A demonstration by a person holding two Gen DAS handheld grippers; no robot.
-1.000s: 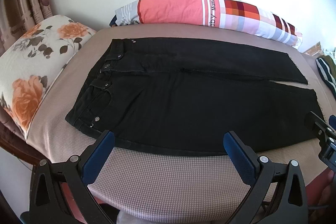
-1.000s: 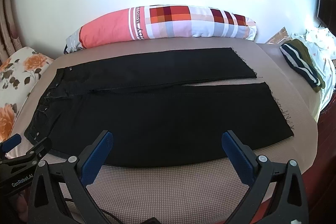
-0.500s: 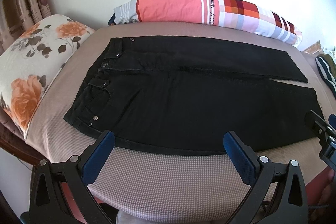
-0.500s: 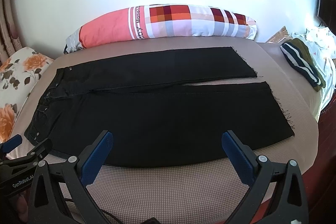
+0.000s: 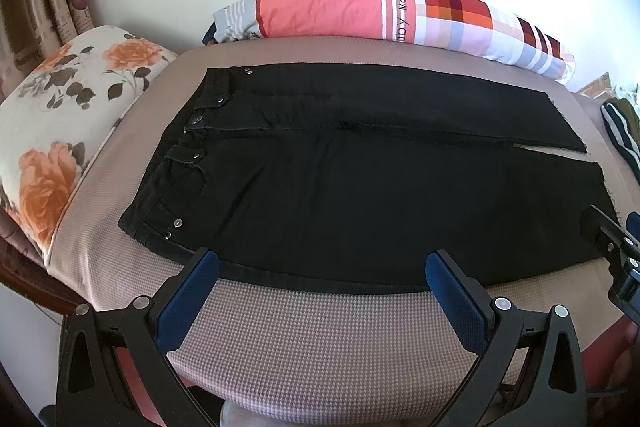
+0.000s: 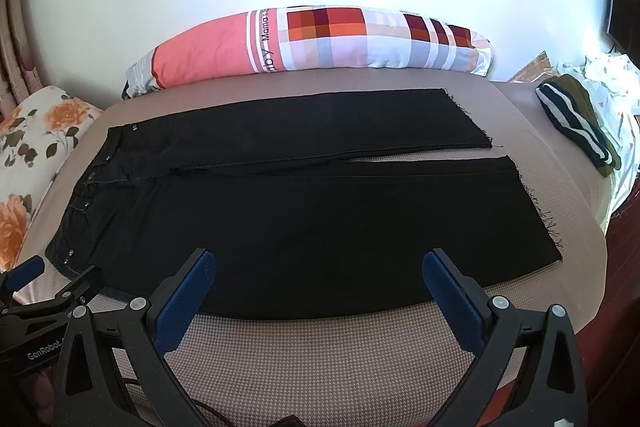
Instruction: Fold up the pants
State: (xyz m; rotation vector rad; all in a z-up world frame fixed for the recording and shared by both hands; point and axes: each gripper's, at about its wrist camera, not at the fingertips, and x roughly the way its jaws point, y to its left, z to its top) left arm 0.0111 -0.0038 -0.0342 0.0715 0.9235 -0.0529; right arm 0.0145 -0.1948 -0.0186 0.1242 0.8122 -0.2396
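Observation:
Black pants [image 5: 360, 179] lie flat on the bed, waistband at the left, both legs side by side and running right to frayed hems; they also show in the right wrist view [image 6: 304, 211]. My left gripper [image 5: 322, 267] is open and empty, its tips just over the near edge of the pants near the waist end. My right gripper [image 6: 320, 267] is open and empty over the near edge of the near leg. Each gripper shows at the edge of the other's view.
The bed has a beige houndstooth cover [image 5: 328, 339]. A pink and checked bolster pillow [image 6: 320, 43] lies along the wall. A floral pillow [image 5: 68, 115] is at the left. A striped folded garment [image 6: 576, 123] and white cloth lie at the right end.
The left wrist view has crept slightly forward and down toward the pants. The right wrist view is almost unchanged. Both grippers stay open.

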